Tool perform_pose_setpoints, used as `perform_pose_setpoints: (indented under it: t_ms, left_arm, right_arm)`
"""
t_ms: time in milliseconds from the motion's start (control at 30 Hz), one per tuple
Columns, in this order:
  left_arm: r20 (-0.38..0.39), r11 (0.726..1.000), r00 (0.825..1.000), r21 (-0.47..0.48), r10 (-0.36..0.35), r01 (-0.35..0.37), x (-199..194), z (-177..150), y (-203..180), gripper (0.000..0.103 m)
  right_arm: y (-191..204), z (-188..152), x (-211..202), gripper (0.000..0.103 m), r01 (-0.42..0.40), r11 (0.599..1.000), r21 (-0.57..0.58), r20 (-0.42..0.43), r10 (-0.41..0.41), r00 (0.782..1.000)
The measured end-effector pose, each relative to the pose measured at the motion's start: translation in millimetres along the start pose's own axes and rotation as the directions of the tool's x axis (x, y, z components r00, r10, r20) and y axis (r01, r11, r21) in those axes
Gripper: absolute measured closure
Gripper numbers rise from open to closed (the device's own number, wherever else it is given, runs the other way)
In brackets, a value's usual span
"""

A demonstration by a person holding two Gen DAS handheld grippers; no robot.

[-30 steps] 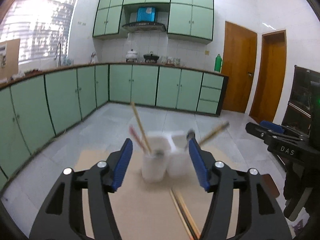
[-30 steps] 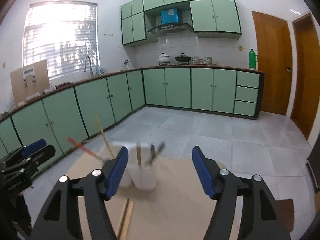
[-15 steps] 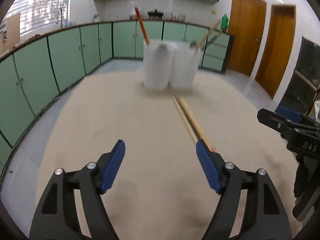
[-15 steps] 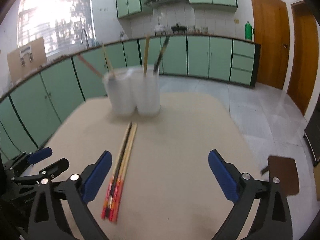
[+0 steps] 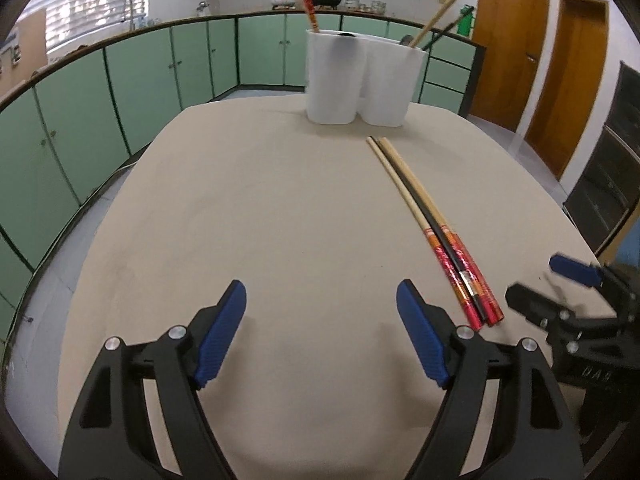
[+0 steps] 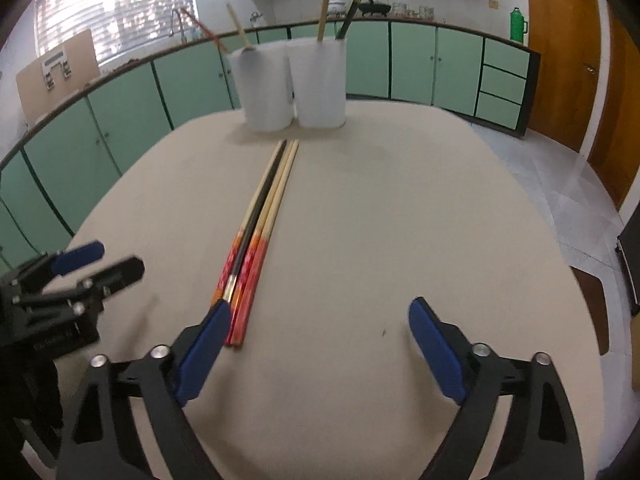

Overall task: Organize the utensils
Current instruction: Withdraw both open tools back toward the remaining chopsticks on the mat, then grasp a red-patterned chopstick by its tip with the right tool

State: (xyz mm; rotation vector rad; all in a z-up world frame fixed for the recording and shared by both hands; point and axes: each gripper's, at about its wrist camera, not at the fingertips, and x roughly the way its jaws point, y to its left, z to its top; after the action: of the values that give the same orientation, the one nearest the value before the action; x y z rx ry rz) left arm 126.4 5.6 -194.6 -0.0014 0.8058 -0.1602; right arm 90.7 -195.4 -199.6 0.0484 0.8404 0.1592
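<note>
Three chopsticks (image 5: pixel 434 226) lie side by side on the beige table (image 5: pixel 260 220), two with red ends and a black one between; they also show in the right wrist view (image 6: pixel 258 232). Two white holder cups (image 5: pixel 362 82) stand at the table's far edge with chopsticks upright in them, also in the right wrist view (image 6: pixel 294 84). My left gripper (image 5: pixel 320 332) is open and empty, left of the chopsticks' red ends. My right gripper (image 6: pixel 318 344) is open and empty, its left fingertip (image 6: pixel 212 330) beside the red ends.
Green kitchen cabinets (image 5: pixel 120 80) line the walls behind the table. Wooden doors (image 5: pixel 560 60) stand at the right. The right gripper shows at the left wrist view's right edge (image 5: pixel 560 292); the left gripper shows at the right wrist view's left edge (image 6: pixel 72 276).
Both grippers have lowered and pulled back toward the table's near side. The cups now look farther away and the lying chopsticks are in full view.
</note>
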Motion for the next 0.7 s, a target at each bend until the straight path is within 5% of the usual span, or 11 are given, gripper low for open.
perform_pose_setpoints:
  t_ms: [233, 700]
  left_arm:
    - [-0.01, 1.0, 1.0, -0.002, 0.016, -0.016, 0.9, 0.7, -1.8, 0.027]
    - [-0.027, 1.0, 0.999, -0.019, 0.022, -0.023, 7.7, 1.6, -2.2, 0.026]
  right_arm:
    - [7.4, 0.8, 2.7, 0.031, -0.005, 0.999, -0.039, -0.024, 0.004, 1.0]
    - [15.0, -1.4, 0.8, 0.036, -0.025, 0.998, -0.059, -0.034, 0.023, 0.999]
